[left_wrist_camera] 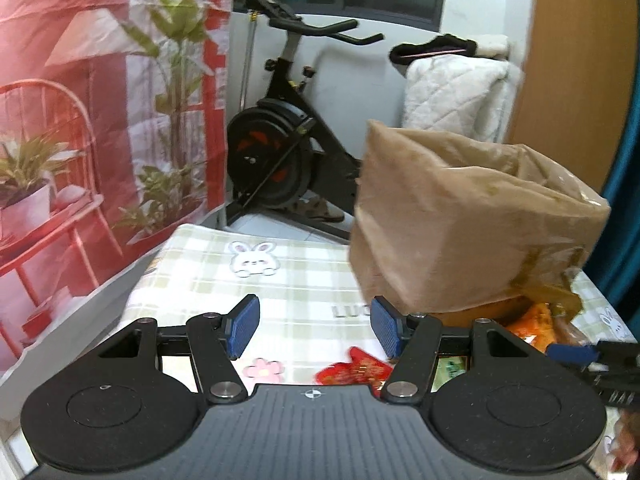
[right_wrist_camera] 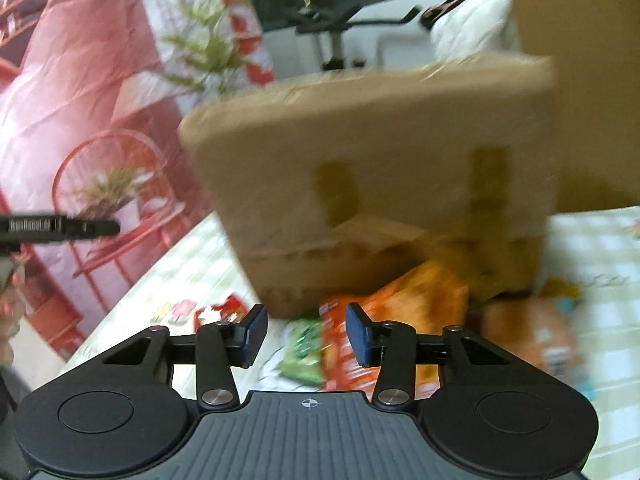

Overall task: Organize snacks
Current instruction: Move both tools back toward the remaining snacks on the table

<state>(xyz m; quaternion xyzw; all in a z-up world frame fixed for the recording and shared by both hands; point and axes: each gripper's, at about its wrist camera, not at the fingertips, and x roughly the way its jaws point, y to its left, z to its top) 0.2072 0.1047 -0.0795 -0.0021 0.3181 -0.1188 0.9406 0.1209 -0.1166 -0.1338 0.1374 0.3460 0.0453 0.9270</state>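
A brown cardboard box (left_wrist_camera: 460, 220) stands tilted on the checked tablecloth (left_wrist_camera: 280, 280), resting on snack packets. An orange packet (right_wrist_camera: 400, 304), a green packet (right_wrist_camera: 304, 352) and a brownish bag (right_wrist_camera: 532, 336) lie at the foot of the box (right_wrist_camera: 380, 168). A red packet (left_wrist_camera: 352, 368) lies flat near my left gripper (left_wrist_camera: 314, 326), which is open with only tablecloth between its blue pads. My right gripper (right_wrist_camera: 307, 334) hovers open just above the green and orange packets, pads touching nothing. The right wrist view is blurred.
A black exercise bike (left_wrist_camera: 280, 152) stands behind the table, beside a red printed backdrop (left_wrist_camera: 100, 120) on the left. A white quilt (left_wrist_camera: 456, 92) and a wooden door (left_wrist_camera: 580, 60) are at the back right. The left tool's arm (right_wrist_camera: 60, 226) crosses the right view's left edge.
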